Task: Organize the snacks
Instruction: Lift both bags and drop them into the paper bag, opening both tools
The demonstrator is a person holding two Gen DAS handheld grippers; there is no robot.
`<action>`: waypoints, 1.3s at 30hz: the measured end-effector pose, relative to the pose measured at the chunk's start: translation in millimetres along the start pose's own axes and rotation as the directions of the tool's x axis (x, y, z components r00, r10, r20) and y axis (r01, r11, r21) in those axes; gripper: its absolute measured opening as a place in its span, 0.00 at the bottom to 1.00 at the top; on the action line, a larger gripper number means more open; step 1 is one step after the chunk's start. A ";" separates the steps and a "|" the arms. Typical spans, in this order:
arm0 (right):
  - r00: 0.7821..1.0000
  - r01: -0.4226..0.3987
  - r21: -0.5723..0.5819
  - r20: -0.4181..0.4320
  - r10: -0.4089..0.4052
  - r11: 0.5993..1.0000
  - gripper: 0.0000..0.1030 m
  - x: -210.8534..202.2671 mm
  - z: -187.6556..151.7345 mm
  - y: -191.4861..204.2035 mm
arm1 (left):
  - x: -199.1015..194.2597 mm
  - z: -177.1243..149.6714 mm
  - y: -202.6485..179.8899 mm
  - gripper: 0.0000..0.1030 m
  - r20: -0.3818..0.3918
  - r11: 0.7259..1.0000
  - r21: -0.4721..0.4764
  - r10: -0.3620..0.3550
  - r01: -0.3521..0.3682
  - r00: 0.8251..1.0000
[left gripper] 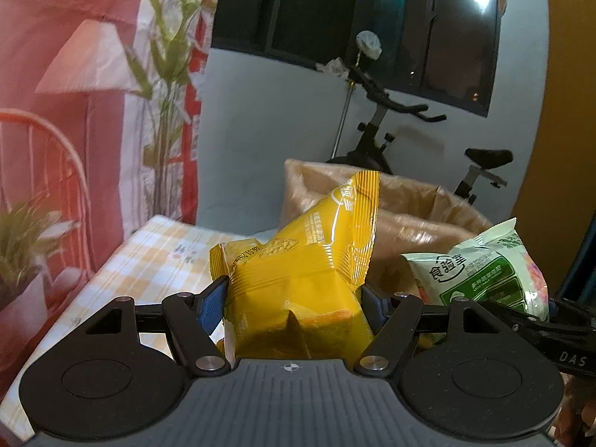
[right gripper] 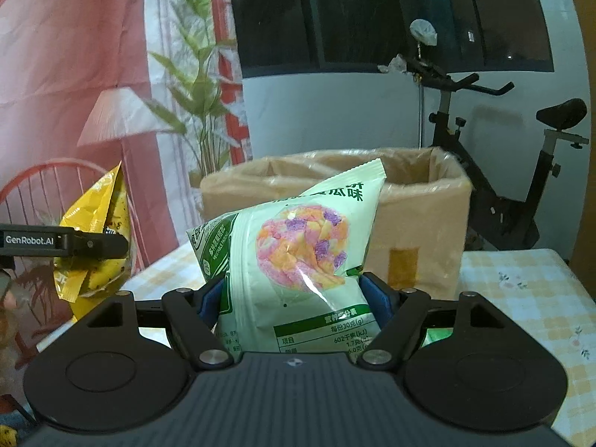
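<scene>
My left gripper [left gripper: 294,294] is shut on a yellow snack bag [left gripper: 298,260] and holds it up above the table, in front of an open cardboard box [left gripper: 406,205]. My right gripper [right gripper: 294,294] is shut on a pale green snack bag [right gripper: 294,257] printed with colourful pieces, held up in front of the same box [right gripper: 421,201]. The green bag also shows at the right of the left wrist view [left gripper: 488,268]. The yellow bag also shows at the left of the right wrist view [right gripper: 97,238], in the left gripper.
The box is lined with clear plastic and stands on a table with a yellow checked cloth [right gripper: 521,290]. An exercise bike [right gripper: 495,171] stands behind it by a white wall. A pink curtain [left gripper: 56,74], green plants [right gripper: 201,85] and a red chair [left gripper: 44,171] are at the left.
</scene>
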State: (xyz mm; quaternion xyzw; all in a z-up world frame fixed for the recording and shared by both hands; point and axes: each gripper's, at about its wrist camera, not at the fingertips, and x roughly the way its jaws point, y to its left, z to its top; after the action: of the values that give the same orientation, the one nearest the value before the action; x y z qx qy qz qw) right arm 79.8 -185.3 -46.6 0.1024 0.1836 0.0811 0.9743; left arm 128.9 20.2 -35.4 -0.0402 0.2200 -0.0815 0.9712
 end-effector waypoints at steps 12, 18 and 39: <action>0.991 0.032 -0.045 0.128 -0.026 0.998 0.74 4.1 78.5 -27.5 | 30.9 72.3 -31.3 0.72 0.112 0.994 0.040 -0.103 0.099 0.988; 0.977 0.133 -0.095 0.181 -0.114 0.987 0.74 42.8 120.3 -41.3 | 70.7 110.0 -48.0 0.73 0.149 0.986 0.058 -0.162 0.155 0.975; 0.984 0.135 -0.128 -0.096 -0.148 0.983 0.84 162.9 115.8 -61.2 | 175.5 115.0 -57.0 0.86 -0.015 0.985 0.105 -0.133 0.134 0.991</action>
State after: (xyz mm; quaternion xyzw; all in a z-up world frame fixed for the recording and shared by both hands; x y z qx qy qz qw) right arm 280.4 -232.2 -10.6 0.0256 0.2363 0.0279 0.9709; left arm 327.0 -61.9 0.7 -0.0028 0.2163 -0.1581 0.9634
